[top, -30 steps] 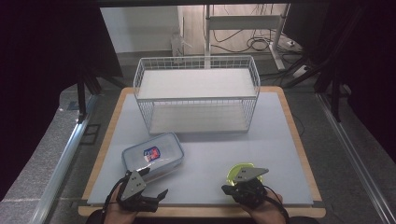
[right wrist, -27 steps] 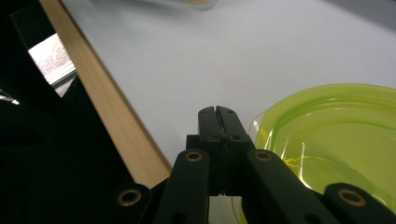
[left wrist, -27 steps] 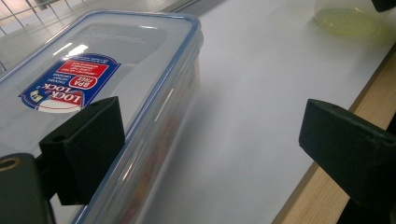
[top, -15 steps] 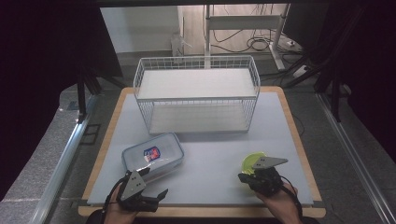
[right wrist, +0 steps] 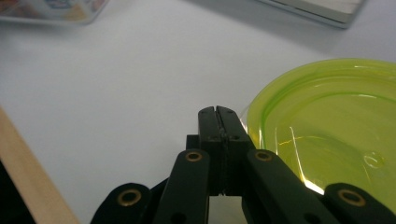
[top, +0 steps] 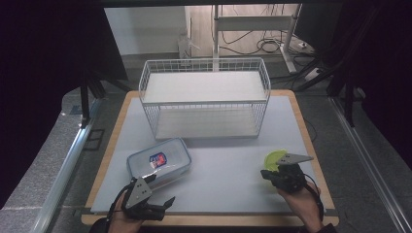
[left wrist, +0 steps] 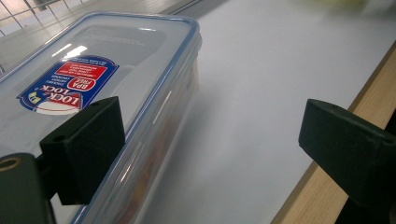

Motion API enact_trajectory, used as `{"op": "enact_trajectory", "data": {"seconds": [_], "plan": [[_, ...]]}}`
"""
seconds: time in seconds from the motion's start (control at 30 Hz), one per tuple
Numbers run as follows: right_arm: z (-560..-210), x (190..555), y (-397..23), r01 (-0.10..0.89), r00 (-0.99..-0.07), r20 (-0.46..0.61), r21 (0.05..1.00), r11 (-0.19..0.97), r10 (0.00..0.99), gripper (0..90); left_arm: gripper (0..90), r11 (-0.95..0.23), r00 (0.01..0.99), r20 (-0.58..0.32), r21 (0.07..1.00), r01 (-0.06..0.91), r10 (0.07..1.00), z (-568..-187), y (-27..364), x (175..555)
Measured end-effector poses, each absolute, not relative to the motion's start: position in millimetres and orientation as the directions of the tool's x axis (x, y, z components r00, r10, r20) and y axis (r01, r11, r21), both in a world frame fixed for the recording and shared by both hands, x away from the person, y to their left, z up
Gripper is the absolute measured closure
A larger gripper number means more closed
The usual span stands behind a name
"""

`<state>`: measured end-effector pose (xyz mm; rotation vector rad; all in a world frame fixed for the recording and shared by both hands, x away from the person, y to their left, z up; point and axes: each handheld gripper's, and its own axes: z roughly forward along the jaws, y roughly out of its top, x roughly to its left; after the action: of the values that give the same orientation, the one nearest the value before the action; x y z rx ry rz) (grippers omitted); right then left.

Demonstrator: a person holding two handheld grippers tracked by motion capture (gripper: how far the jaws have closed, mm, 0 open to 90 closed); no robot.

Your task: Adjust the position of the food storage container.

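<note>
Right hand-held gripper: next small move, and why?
Probably open the jaws: the right hand-held gripper is shut, empty, its tip beside the rim of the green lid. Opened, it could straddle that rim.

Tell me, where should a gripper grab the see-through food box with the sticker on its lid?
Probably across the food box's two long sides, coming down from above. It lies flat on the white mat, its lid is broad and smooth, and the long walls are the closer pair. The left gripper stands open beside its near corner, so that one seems handiest.
</note>
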<state>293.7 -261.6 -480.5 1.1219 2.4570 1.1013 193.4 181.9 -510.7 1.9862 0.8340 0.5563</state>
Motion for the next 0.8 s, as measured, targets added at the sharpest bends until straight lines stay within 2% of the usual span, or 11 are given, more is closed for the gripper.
{"op": "enact_trajectory", "data": {"seconds": [0.13, 0.37, 0.47, 0.6, 0.8], "plan": [[-481, 296, -267, 0.569, -0.668, 0.118, 0.717, 0.403, 0.734, 90.0, 7.0, -0.370, 0.673, 0.048, 0.863, 0.345, 0.738, -510, 183, 194], [-474, 290, -256, 0.541, -0.699, 0.112, 0.728, 0.420, 0.706, 90.0, 3.6, -0.329, 0.662, 0.015, 0.876, 0.353, 0.749, -502, 192, 193], [-473, 288, -251, 0.530, -0.713, 0.112, 0.732, 0.428, 0.692, 90.0, 6.0, -0.318, 0.632, 0.022, 0.877, 0.360, 0.775, -494, 200, 192], [-472, 288, -244, 0.531, -0.719, 0.130, 0.736, 0.420, 0.682, 90.0, 15.7, -0.336, 0.581, 0.070, 0.869, 0.364, 0.811, -487, 213, 191], [-471, 291, -231, 0.507, -0.739, 0.120, 0.748, 0.429, 0.663, 90.0, 48.5, -0.260, 0.506, 0.030, 0.883, 0.391, 0.862, -479, 252, 189]]}}
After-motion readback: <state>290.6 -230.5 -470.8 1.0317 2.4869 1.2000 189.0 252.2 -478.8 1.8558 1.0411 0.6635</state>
